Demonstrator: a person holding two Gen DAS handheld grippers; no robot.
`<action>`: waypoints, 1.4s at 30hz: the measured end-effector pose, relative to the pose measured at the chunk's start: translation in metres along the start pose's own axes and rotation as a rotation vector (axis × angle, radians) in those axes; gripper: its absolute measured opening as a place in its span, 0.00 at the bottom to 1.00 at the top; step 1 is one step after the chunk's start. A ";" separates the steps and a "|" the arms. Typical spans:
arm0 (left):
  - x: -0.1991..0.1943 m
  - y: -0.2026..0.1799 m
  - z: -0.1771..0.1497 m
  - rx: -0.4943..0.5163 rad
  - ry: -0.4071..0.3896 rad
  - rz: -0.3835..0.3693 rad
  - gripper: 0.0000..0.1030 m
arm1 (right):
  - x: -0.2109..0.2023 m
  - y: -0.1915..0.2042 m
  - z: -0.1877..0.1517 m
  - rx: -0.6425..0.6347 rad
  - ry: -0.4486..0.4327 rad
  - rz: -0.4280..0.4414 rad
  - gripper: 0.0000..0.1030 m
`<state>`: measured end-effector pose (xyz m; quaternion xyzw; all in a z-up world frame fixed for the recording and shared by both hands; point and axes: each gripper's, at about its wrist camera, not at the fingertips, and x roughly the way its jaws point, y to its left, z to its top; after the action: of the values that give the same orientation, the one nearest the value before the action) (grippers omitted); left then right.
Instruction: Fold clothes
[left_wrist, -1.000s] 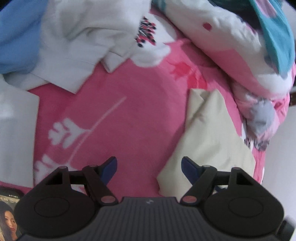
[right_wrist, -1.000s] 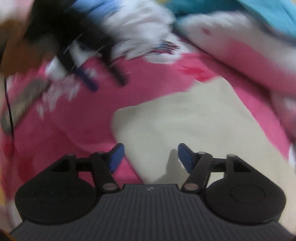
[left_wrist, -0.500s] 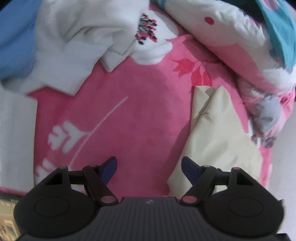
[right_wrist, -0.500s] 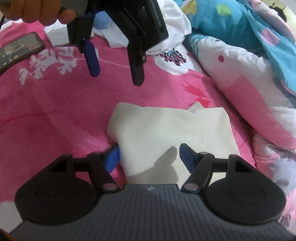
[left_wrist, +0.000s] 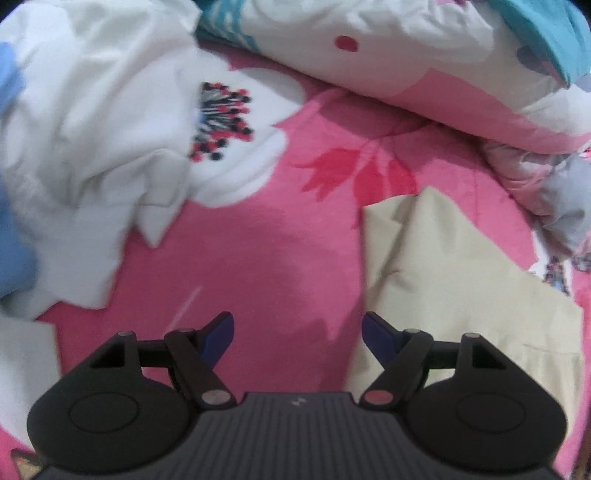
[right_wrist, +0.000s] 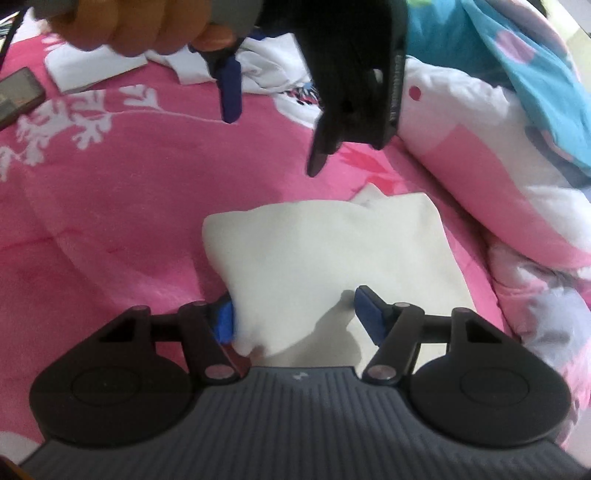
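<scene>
Your right tongs are open around the cream cloth's edge — your left tongs hang open above the bed.

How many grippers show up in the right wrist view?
2. The right gripper fills the bottom, jaws open around the near edge of the cream garment. The left gripper hangs at the top, held by a hand, jaws open.

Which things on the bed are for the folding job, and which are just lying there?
For the job:
cream garment
white clothes pile
blue garment
left hand-held gripper
right hand-held gripper

Just lying about:
pink blanket
quilt
phone
</scene>
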<state>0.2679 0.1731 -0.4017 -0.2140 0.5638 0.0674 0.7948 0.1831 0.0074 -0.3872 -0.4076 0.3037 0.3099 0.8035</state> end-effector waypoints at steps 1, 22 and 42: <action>0.003 -0.001 0.003 -0.007 0.010 -0.035 0.75 | 0.002 0.003 0.001 -0.008 0.005 -0.003 0.59; 0.068 -0.031 0.038 0.030 0.114 -0.348 0.25 | -0.018 -0.034 0.012 0.320 -0.024 -0.012 0.27; -0.025 -0.199 0.026 0.176 -0.136 -0.257 0.16 | -0.094 -0.134 -0.075 0.774 -0.207 -0.029 0.25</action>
<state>0.3513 0.0085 -0.3186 -0.2089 0.4804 -0.0698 0.8489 0.2073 -0.1432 -0.2912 -0.0458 0.3095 0.2009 0.9283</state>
